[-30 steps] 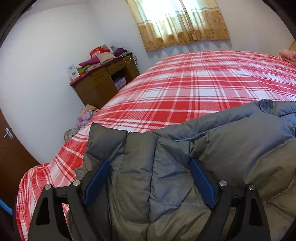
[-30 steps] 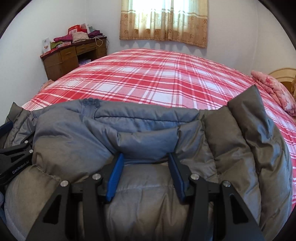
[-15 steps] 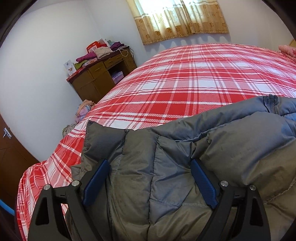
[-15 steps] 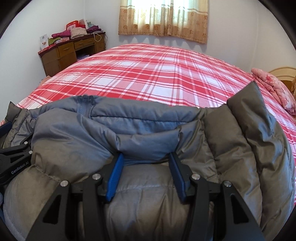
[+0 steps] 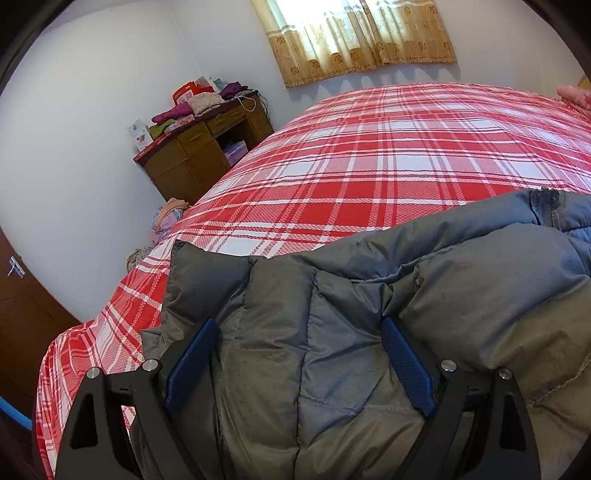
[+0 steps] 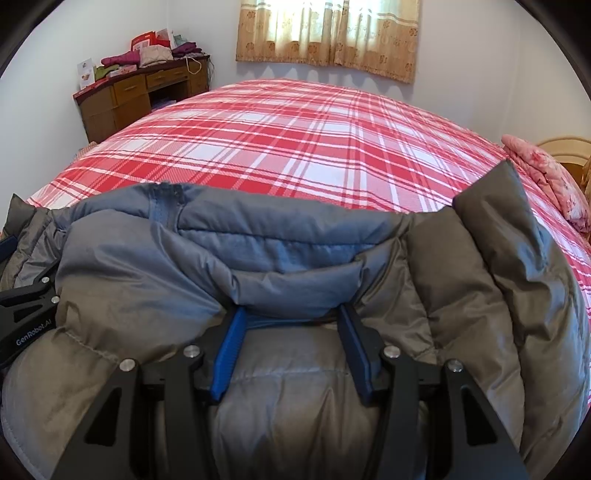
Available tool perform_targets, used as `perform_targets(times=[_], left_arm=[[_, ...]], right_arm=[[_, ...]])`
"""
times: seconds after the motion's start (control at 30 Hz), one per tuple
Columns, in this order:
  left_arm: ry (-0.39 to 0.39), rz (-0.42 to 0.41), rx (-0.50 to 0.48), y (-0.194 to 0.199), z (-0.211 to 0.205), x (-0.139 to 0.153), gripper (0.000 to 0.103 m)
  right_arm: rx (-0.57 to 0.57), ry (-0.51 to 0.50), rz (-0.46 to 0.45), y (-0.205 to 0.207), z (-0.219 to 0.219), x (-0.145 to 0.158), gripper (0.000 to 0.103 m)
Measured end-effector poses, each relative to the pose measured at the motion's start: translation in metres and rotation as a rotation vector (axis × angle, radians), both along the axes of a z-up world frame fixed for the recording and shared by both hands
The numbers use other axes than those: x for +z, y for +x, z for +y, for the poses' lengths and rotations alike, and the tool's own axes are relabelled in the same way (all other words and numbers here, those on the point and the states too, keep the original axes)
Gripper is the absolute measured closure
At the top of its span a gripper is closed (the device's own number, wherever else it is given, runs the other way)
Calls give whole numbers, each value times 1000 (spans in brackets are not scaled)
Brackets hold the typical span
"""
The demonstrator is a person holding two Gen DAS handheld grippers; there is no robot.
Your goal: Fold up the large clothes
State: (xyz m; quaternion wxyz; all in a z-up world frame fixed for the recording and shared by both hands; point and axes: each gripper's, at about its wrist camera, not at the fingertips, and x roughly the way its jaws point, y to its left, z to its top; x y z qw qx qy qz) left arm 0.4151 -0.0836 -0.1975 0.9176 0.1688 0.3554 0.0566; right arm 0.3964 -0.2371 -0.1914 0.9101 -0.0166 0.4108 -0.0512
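A grey quilted puffer jacket [image 5: 369,325] fills the lower half of both views, bunched over a red and white plaid bed [image 5: 388,155]. My left gripper [image 5: 299,332] clamps a thick fold of the jacket near its left edge between blue pads [image 5: 402,358]. My right gripper [image 6: 291,321] clamps another thick fold near the collar [image 6: 280,251], with the zipper [image 6: 162,210] to the left. The jacket [image 6: 498,295] hangs off both grippers. The left gripper's body shows at the left edge of the right wrist view [image 6: 26,317].
A wooden desk [image 5: 207,147] piled with clothes and boxes stands by the far left wall; it also shows in the right wrist view [image 6: 140,96]. A curtained window [image 6: 328,33] is behind the bed. Pink bedding [image 6: 546,173] lies at the right. A brown door [image 5: 22,302] is at the left.
Both grippers, holding the jacket, have moved forward over the bed; more of the plaid bed shows beyond the jacket. The grips have not changed.
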Motion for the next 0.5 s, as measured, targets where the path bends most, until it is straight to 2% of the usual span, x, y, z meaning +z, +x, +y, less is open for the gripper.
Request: perform_targets(times=[0.5], left_arm=[[5, 2, 2, 0, 0, 0, 11]], right_arm=[[-2, -21, 7, 2, 2, -2, 47]])
